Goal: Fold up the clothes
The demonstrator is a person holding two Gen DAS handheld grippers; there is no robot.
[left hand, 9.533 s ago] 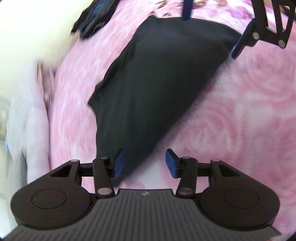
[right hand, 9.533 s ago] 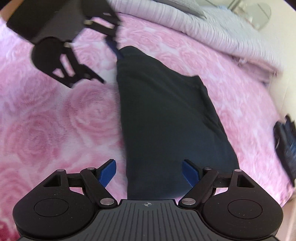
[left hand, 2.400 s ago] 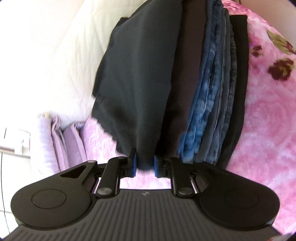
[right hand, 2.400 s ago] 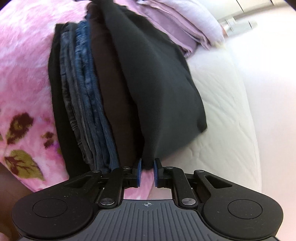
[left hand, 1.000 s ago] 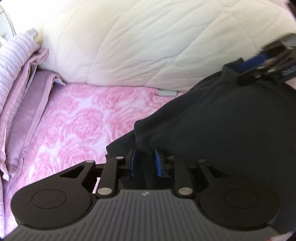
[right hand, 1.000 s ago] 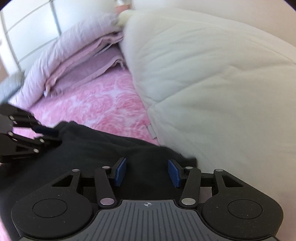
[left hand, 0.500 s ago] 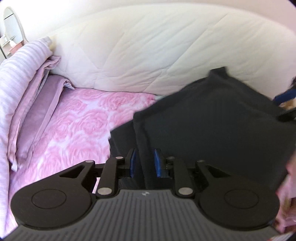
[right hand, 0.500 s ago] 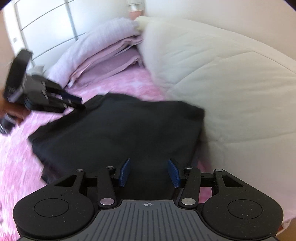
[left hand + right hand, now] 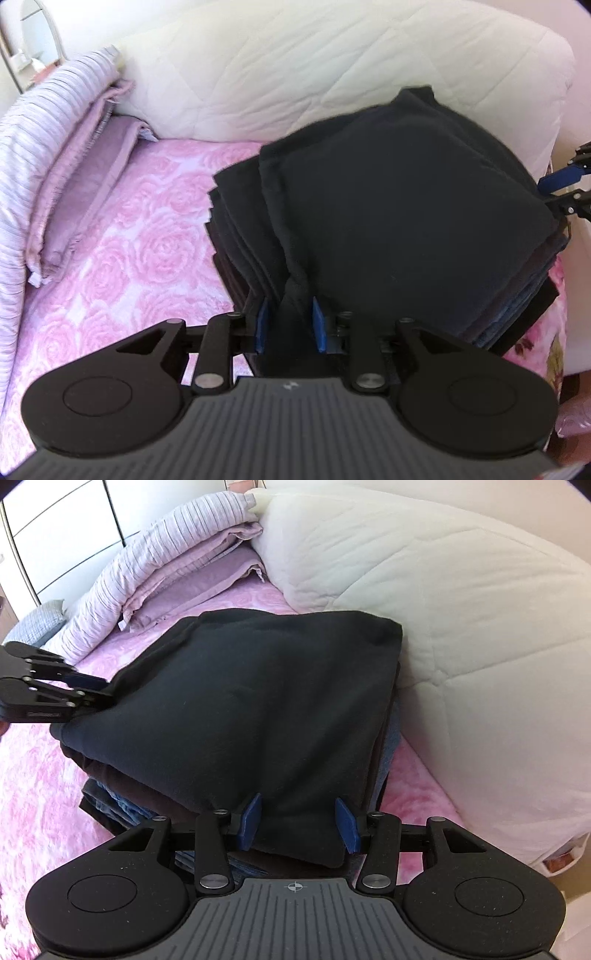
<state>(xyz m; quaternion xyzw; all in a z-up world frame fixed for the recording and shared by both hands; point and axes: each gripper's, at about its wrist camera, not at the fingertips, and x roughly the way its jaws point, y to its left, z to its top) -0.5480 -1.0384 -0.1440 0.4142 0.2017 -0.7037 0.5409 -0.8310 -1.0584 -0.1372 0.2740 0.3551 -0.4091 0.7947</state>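
A folded black garment [image 9: 406,192] lies on top of a stack of folded dark clothes [image 9: 517,306] on the pink rose bedspread [image 9: 147,236]; it also shows in the right wrist view [image 9: 251,701]. My left gripper [image 9: 288,325] has its blue pads part open with a pinch of the garment's edge between them; whether they grip it is unclear. It shows from the side in the right wrist view [image 9: 88,686]. My right gripper [image 9: 297,821] is open, its pads astride the garment's near edge. It shows at the right edge of the left wrist view [image 9: 557,184].
A white quilted duvet [image 9: 443,602] is piled just behind the stack. Folded lilac striped bedding [image 9: 166,554] lies along the far side. Blue denim layers [image 9: 110,797] show in the stack's side. A wardrobe [image 9: 55,524] stands beyond the bed.
The black garment has come down flat onto the stack. My right gripper has opened a little wider at its near edge. My left gripper's pads have parted slightly.
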